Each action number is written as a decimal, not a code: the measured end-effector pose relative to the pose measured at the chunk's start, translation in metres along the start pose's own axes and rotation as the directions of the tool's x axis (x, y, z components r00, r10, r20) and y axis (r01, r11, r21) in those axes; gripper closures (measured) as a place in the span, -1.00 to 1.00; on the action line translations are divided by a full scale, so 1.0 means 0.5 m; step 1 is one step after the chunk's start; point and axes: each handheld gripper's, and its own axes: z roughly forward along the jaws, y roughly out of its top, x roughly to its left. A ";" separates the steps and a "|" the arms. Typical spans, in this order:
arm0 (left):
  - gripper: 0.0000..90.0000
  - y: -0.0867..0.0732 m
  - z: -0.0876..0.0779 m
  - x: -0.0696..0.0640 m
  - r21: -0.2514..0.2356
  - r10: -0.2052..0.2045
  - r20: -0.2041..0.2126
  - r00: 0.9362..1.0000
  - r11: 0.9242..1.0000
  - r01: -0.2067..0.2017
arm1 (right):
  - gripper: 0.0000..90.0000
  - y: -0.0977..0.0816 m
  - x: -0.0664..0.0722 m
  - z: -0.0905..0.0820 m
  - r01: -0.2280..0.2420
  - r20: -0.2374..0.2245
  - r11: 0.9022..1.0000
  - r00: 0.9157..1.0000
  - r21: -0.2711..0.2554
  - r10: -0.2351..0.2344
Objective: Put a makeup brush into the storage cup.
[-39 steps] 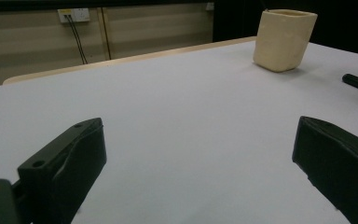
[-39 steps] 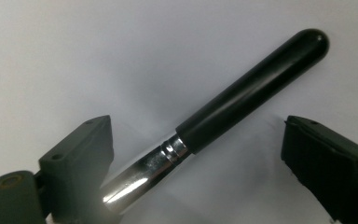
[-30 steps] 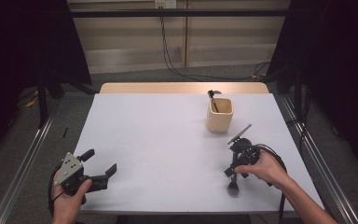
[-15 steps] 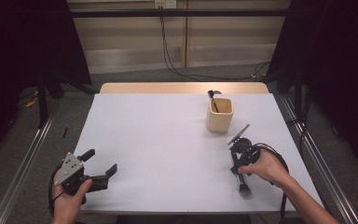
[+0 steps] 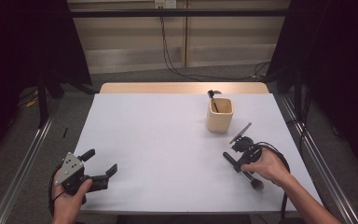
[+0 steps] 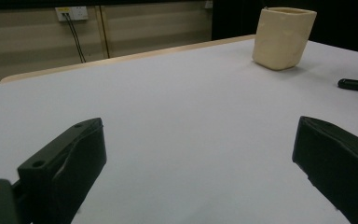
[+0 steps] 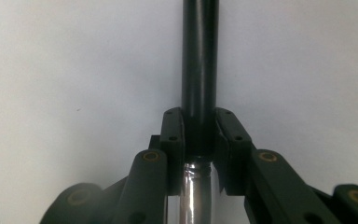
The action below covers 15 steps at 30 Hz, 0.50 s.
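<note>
A makeup brush (image 5: 254,182) with a black handle (image 7: 199,56) and a silver ferrule (image 7: 198,191) lies low over the white table at the right. My right gripper (image 5: 239,161) is shut on its handle, with both jaws pressed against it (image 7: 199,133). A beige cup (image 5: 219,115) stands behind it with another black brush (image 5: 213,97) leaning inside. My left gripper (image 5: 100,162) is open near the front left edge, with nothing between its jaws (image 6: 196,154). In the left gripper view the cup (image 6: 284,37) and the held brush's handle tip (image 6: 356,85) show at the far right.
The white table top (image 5: 168,140) has a wooden strip along its far edge (image 5: 182,87). Metal rails run along both sides of the table. Cables hang on the back wall (image 5: 168,42).
The right hand has turned, and the brush head has swung from lower left to lower right of the gripper. The left gripper has stayed still.
</note>
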 end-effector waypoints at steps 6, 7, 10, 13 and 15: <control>-0.94 0.000 0.001 0.000 0.001 0.001 0.002 1.000 1.000 -0.001 | 0.68 -0.004 -0.003 -0.002 0.000 -0.012 1.000 1.000 -0.014 0.000; -0.94 0.000 0.001 0.000 0.001 0.001 0.002 1.000 1.000 -0.001 | 0.68 -0.005 -0.005 -0.002 -0.001 -0.015 1.000 1.000 -0.016 0.001; -0.94 0.000 0.001 0.000 0.002 0.001 0.002 1.000 1.000 -0.001 | 0.68 -0.007 -0.009 -0.003 -0.006 -0.029 1.000 1.000 -0.029 0.006; -0.94 0.000 0.002 0.000 0.002 0.003 0.003 1.000 1.000 -0.003 | 0.68 -0.008 -0.009 -0.005 -0.006 -0.029 0.999 1.000 -0.036 0.005; -0.94 0.000 0.001 0.000 0.002 0.001 0.001 1.000 1.000 -0.001 | 0.68 -0.009 -0.011 -0.009 -0.007 -0.037 0.999 0.999 -0.048 0.005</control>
